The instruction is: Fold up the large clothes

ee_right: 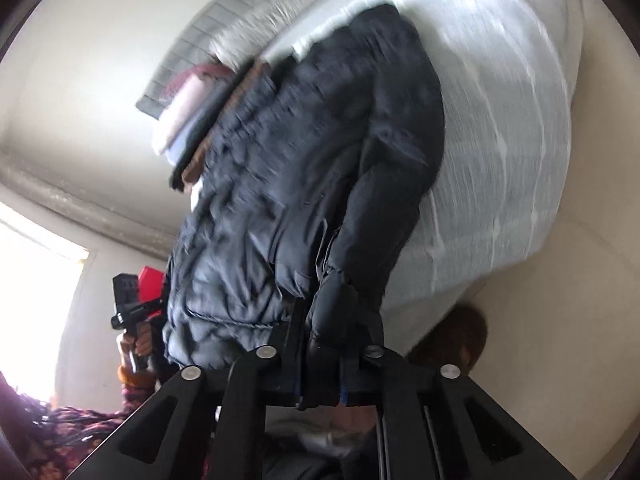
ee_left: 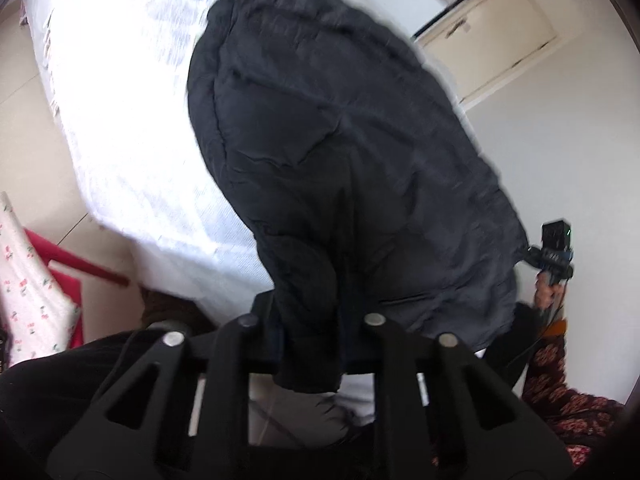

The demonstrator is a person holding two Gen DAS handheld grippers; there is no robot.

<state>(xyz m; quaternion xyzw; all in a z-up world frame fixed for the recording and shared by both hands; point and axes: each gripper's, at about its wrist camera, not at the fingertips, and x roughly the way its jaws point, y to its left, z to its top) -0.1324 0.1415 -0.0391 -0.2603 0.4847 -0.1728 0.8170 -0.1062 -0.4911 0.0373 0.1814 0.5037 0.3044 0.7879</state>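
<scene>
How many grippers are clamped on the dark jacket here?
2. The left gripper pinches one jacket edge; the right gripper pinches a puffy fold at the other end. Both hold it above the bed.

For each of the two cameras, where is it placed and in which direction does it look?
Left wrist: on the left gripper, facing the dark jacket over the white bed; the right gripper shows.
Right wrist: on the right gripper, facing the jacket's padded sleeve; the left gripper shows.
Shared: jacket, bed, both grippers.
</scene>
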